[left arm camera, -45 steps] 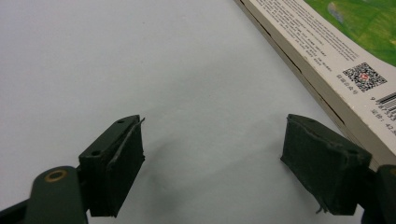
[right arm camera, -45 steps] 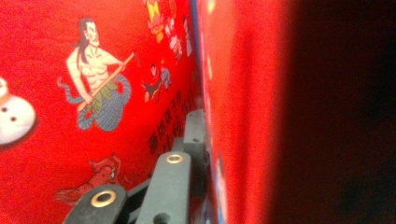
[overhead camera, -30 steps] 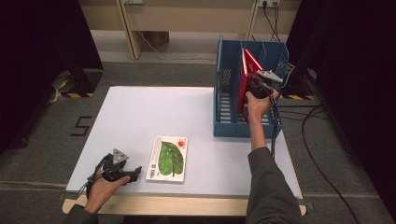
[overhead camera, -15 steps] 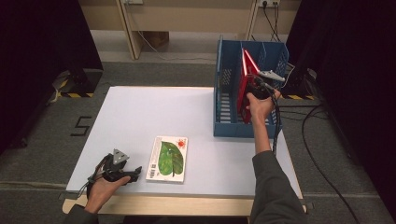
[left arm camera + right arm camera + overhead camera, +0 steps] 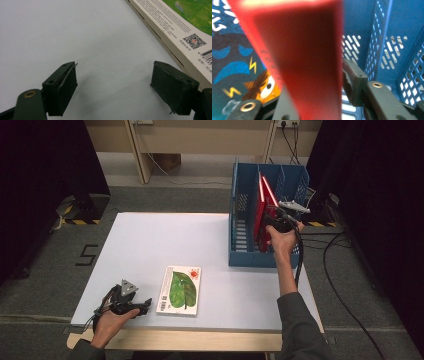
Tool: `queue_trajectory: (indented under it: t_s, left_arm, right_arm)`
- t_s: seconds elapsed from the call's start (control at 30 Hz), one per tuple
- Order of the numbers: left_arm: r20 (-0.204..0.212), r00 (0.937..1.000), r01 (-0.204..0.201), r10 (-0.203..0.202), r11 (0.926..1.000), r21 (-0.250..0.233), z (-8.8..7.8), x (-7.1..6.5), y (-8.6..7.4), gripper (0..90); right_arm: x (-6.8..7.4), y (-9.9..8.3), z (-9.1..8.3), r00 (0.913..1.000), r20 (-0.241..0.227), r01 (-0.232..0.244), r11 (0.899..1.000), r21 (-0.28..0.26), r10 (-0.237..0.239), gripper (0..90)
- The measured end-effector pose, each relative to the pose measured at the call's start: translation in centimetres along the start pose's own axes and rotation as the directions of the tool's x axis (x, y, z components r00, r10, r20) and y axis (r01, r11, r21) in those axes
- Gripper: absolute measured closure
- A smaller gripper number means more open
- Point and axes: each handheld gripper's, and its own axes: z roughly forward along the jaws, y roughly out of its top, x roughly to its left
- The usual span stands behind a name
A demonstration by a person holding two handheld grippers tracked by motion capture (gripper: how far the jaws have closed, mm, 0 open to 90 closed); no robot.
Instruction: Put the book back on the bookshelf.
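Right claw (image 5: pixel 272 221) jaws have just been opening, red book (image 5: pixel 263 210) between them, a gap showing at one pad. White worktop (image 5: pixel 150 245) carries blue crate (image 5: pixel 240 227) with dividers; red book stands on edge in its middle slot, long axis up, leaning. Right claw's own view adds a cartoon cover (image 5: pixel 239 65) beside the book. Left claw (image 5: pixel 131 306) open, empty, resting near flat green book (image 5: pixel 181 289).

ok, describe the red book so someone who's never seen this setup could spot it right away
Find the blue slotted crate at the table's far right corner. The red book stands on edge in it, leaning, with the right gripper at its near edge; that gripper's jaws have just been opening around it. It is the upright red one, unlike the green leaf-cover book lying flat on the table.
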Motion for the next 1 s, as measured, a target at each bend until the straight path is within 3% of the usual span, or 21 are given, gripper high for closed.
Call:
queue_trajectory:
  t_s: [0.2,0.4,0.53,0.6,0.7,0.87,1.0]
  left_arm:
    - [-0.001,1.0,0.001,-0.001,1.0,0.001,0.0,0.0,0.0,19.3]
    - [0.0,1.0,0.004,-0.004,1.0,0.006,0.0,0.0,0.0,19.2]
    - [0.002,1.0,0.003,-0.003,1.0,0.009,0.0,0.1,0.0,18.7]
    - [-0.001,1.0,0.001,-0.001,1.0,0.005,0.0,0.0,0.0,18.8]
    - [0.001,1.0,0.003,-0.003,1.0,0.006,0.0,0.0,0.0,18.6]
    - [0.0,1.0,0.001,-0.001,1.0,0.007,0.0,0.0,0.0,18.8]
    - [0.001,1.0,0.0,0.0,1.0,0.009,0.0,0.0,0.0,18.9]
  right_arm:
    - [-0.4,-1.5,-2.1,0.9983,-0.034,0.047,0.999,-0.003,-0.047,59.4]
    - [-0.8,-2.5,-3.3,0.9939,-0.057,0.095,0.996,-0.002,-0.094,66.3]
    - [-0.7,-3.0,-3.4,0.9886,-0.065,0.137,0.99,0.014,-0.136,70.8]
    - [-0.7,-3.1,-3.4,0.9885,-0.074,0.133,0.991,0.009,-0.132,73.8]
    - [-0.5,-3.1,-3.2,0.9886,-0.096,0.117,0.993,0.0,-0.116,72.8]
    - [0.7,-2.9,-2.4,0.9828,-0.101,0.155,0.988,-0.001,-0.155,70.7]
    - [1.0,-2.7,-1.8,0.9843,-0.092,0.151,0.988,0.003,-0.15,70.4]
